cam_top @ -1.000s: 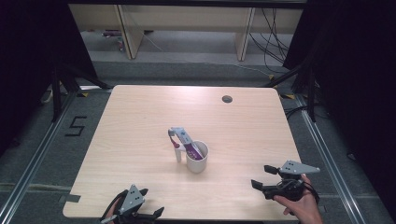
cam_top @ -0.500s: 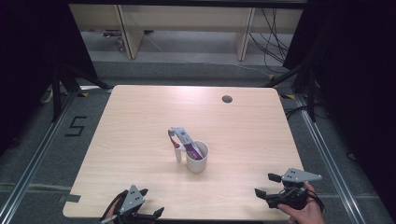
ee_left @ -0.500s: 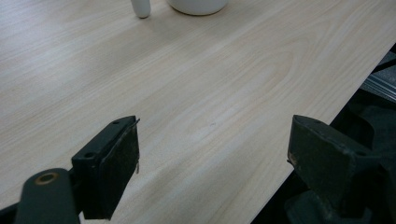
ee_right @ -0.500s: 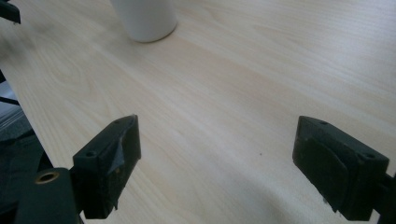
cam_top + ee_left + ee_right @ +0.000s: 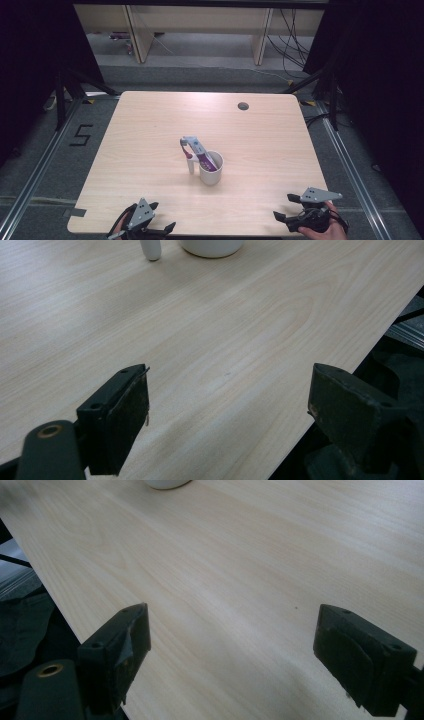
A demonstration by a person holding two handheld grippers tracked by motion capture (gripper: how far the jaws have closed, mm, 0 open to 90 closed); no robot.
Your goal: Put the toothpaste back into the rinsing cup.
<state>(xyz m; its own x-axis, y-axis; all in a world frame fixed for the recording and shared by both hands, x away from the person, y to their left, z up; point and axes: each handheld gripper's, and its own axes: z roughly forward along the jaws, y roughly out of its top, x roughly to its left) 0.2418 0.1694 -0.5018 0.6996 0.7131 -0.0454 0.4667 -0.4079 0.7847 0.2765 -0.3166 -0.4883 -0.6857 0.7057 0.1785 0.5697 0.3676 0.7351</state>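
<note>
High view: showed a white cup near mid-table, with a purple-and-white tube leaning out of it toward the far left and a small white piece standing just beside its left wall. Judged the tube propped that way because it was longer than the cup was deep, so rested on the rim. Sat well apart from both grippers.

Left gripper at the near edge, left of centre, jaws spread wide, holding nothing. Right gripper near the near right corner, jaws likewise apart and empty. Seemed parked low at the edge, perhaps to leave the middle free.

Left gripper view: looked along bare wood between the spread jaws, cup base and white piece at the top, table edge dropping off at right. Right gripper view: same bare wood, cup base at the top, edge falling away at left.

Open room all round the cup: nothing on the wood between it and either gripper, only a cable hole far off by the back edge. Straight forward reach looked unobstructed from either side.
</note>
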